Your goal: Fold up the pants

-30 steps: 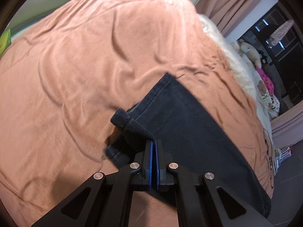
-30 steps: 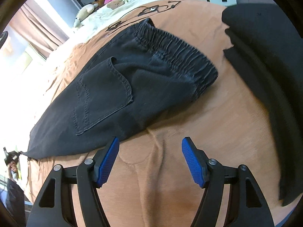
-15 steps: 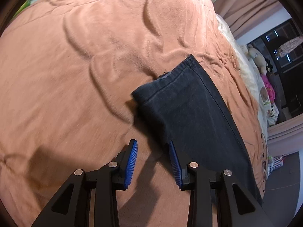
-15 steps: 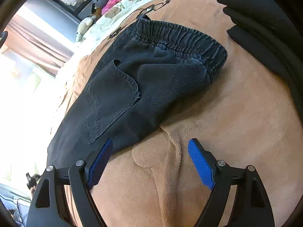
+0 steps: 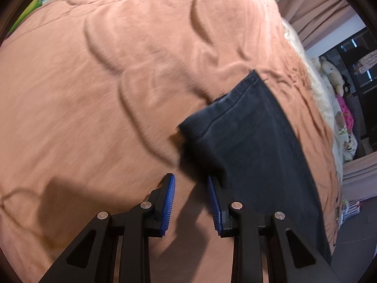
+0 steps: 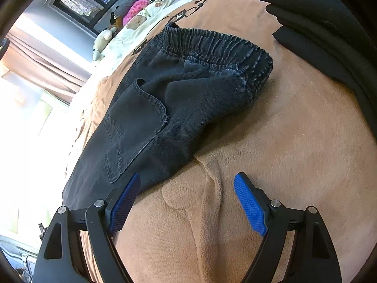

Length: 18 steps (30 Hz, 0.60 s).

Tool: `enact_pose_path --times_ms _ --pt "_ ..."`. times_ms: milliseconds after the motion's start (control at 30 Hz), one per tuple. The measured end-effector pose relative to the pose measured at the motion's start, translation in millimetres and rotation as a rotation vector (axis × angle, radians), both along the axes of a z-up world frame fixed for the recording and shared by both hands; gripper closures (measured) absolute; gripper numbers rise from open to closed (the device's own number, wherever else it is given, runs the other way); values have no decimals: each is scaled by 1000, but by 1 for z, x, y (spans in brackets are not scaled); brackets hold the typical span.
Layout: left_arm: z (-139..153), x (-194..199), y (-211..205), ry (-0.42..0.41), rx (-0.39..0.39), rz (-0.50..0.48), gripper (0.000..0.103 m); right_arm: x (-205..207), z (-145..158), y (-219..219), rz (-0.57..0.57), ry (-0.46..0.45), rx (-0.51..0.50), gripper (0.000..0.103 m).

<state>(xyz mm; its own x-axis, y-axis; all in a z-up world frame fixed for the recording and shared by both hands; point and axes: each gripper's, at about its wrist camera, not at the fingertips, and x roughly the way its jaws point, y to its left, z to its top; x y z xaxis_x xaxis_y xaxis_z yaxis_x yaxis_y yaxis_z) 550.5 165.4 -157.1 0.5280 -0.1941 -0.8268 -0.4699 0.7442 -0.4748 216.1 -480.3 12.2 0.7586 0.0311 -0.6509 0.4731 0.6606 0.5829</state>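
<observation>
Dark denim pants lie flat on a brown blanket. In the left wrist view I see their leg end [image 5: 249, 132] with the hem at the far side. My left gripper [image 5: 190, 184] is open and empty, its right finger at the leg's near edge. In the right wrist view I see the waist end [image 6: 179, 108] with the elastic waistband [image 6: 219, 47] and a back pocket. My right gripper [image 6: 186, 188] is open and empty just short of the seat's near edge, its left finger over the fabric's border.
The brown blanket [image 5: 106, 94] is wrinkled left of the leg. A stack of folded black clothes [image 6: 329, 35] lies at the right of the waistband. Pillows and soft toys [image 6: 141, 16] sit beyond the pants.
My left gripper let go of the leg hem, opened and drew back a little; the hem now lies flat. My right gripper moved closer to the seat of the pants, still open.
</observation>
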Motion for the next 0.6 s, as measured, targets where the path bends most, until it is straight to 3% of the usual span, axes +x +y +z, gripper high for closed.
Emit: enact_pose_path --times_ms 100,367,600 --pt "5 9 -2 -36 -6 -2 72 0 0 0 -12 -8 -2 22" --pt "-6 11 -7 48 16 21 72 -2 -5 -7 -67 -34 14 22" --pt "-9 12 -7 15 33 55 72 -2 -8 -10 -109 -68 24 22"
